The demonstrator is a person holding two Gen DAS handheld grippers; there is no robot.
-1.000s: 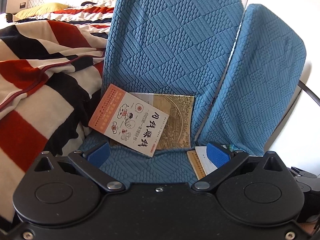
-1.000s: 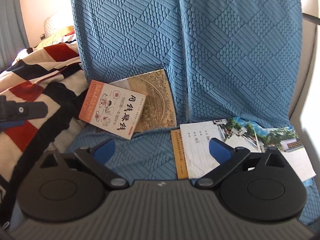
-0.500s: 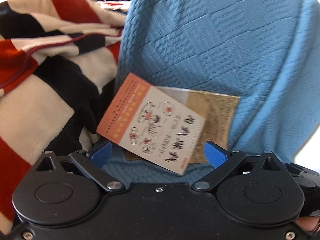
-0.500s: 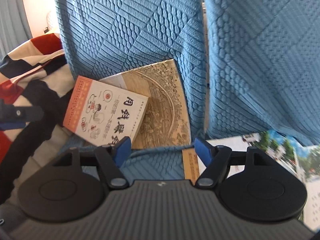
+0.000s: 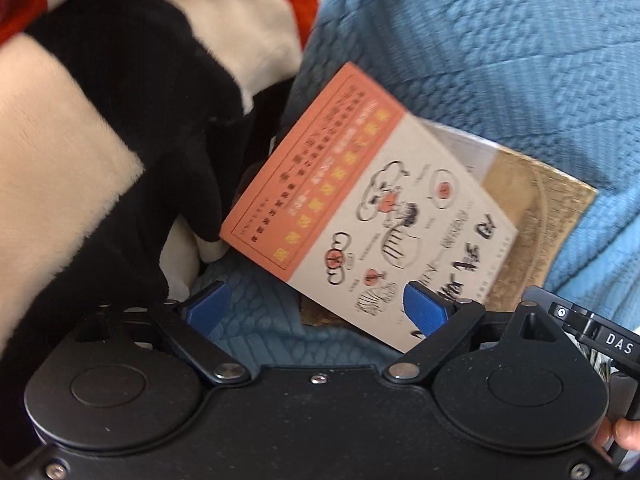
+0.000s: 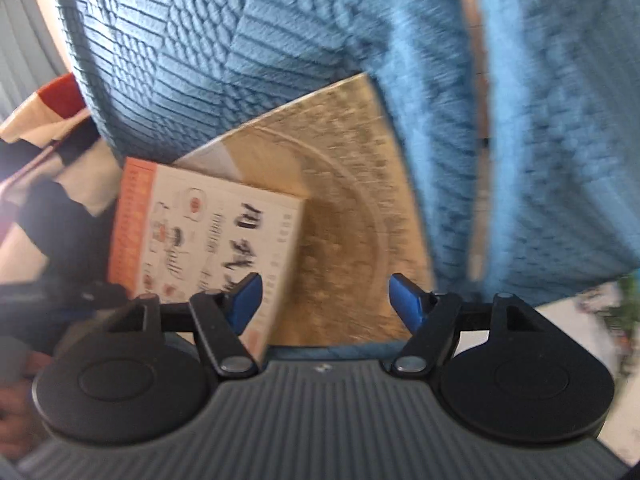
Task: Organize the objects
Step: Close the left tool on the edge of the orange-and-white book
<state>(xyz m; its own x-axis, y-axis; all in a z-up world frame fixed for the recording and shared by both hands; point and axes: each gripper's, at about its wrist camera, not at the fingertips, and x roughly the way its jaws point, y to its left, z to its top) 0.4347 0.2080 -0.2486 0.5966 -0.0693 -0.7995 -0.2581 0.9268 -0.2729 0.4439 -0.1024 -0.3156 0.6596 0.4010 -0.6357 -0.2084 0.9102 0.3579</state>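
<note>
A white book with an orange band (image 5: 360,208) leans against the blue cushion, overlapping a gold-patterned book (image 5: 540,216) behind it. My left gripper (image 5: 316,308) hovers close over the white book's lower corner. Its jaws are closing, and the right pad (image 5: 424,308) sits in front of the cover without pressing it. In the right wrist view, my right gripper (image 6: 326,302) stands open just before the lower edge of the gold book (image 6: 352,208). The white book (image 6: 208,232) lies at its left pad (image 6: 246,300). Nothing is gripped.
A red, black and cream striped blanket (image 5: 100,140) crowds the left side. Blue textured sofa cushions (image 6: 240,40) rise behind the books. Printed photo sheets (image 6: 580,320) lie to the right. The other gripper's body (image 5: 592,332) and a finger (image 5: 628,432) show at the right edge.
Both grippers have dropped and closed in on the two leaning books, which now fill the views. The right gripper's jaws have narrowed, and the left's slightly.
</note>
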